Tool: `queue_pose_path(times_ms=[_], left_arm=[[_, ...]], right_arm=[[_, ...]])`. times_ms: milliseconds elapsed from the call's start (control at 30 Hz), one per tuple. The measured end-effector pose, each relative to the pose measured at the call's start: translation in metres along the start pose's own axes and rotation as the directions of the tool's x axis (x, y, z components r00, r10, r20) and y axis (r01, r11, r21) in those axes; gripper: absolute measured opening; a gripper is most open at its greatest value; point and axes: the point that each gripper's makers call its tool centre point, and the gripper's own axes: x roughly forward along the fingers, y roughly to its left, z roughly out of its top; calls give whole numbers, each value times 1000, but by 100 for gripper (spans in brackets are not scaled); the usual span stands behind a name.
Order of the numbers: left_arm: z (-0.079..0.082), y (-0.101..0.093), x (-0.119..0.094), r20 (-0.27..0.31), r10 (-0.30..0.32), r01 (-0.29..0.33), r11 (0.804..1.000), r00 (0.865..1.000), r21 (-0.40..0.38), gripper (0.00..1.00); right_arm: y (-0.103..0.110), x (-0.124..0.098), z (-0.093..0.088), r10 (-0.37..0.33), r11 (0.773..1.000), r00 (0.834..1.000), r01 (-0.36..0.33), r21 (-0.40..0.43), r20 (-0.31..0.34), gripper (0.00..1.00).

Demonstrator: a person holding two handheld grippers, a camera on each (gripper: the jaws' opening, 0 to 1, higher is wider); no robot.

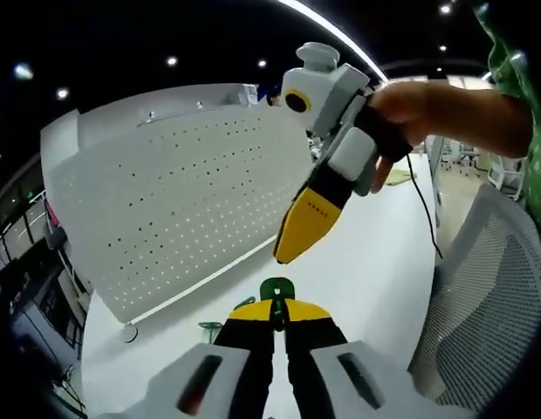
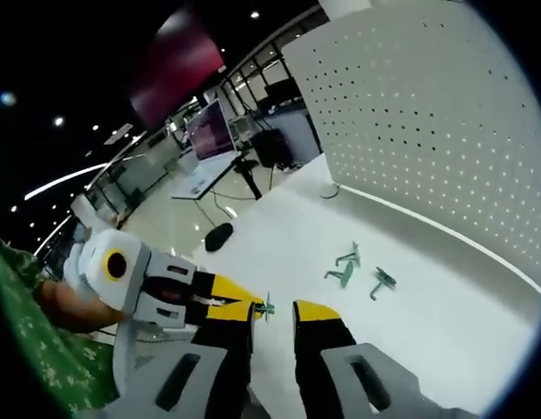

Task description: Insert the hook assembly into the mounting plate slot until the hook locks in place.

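**Green hook gripped in the left hand-held gripper before the pegboard**

The left hand-held gripper (image 1: 277, 307) is pinching a small green plastic hook piece (image 1: 277, 288) between its yellow-and-black jaws, which are pressing together around it. In the right gripper view the same left hand-held gripper (image 2: 253, 307) is reaching in from the left, with the green hook piece (image 2: 267, 307) poking out at its tip.

The right hand-held gripper (image 2: 275, 316) is standing with its jaws apart, nothing between them. In the left gripper view it (image 1: 298, 236) is hanging above the white surface (image 1: 366, 262), held by a person's hand (image 1: 410, 109), its yellow tips pointing down.

The white perforated mounting plate (image 1: 183, 192) is standing upright along the far edge of the surface. Three more green hook pieces (image 2: 358, 271) are lying loose on the white surface (image 2: 428, 323), near the foot of the mounting plate (image 2: 428, 113) and well apart from both grippers. A grey mesh chair back (image 1: 489, 305) is sitting beside the surface.
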Motion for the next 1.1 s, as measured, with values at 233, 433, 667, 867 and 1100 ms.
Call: queue_pose_path(times_ms=[233,433,667,867,1100], left_arm=[[-1,2,0,-2,3,-3,1000,1000,-15,3],[-2,4,-1,-3,7,-7,1000,1000,-26,3],[-3,6,-1,-4,11,-11,999,1000,-36,3],[-3,6,-1,-6,13,-13,999,1000,-40,3],[-2,8,-1,-4,20,-20,999,1000,-49,3]], right_arm=[[-4,0,3,-20,999,999,21,-41,34,37],[-6,-2,7,-37,997,997,41,-60,69,48],[-8,-7,8,-50,994,994,59,-88,100,59],[-11,-12,15,-76,988,982,97,-116,173,77],[-13,-21,28,-94,975,960,142,-169,262,84]])
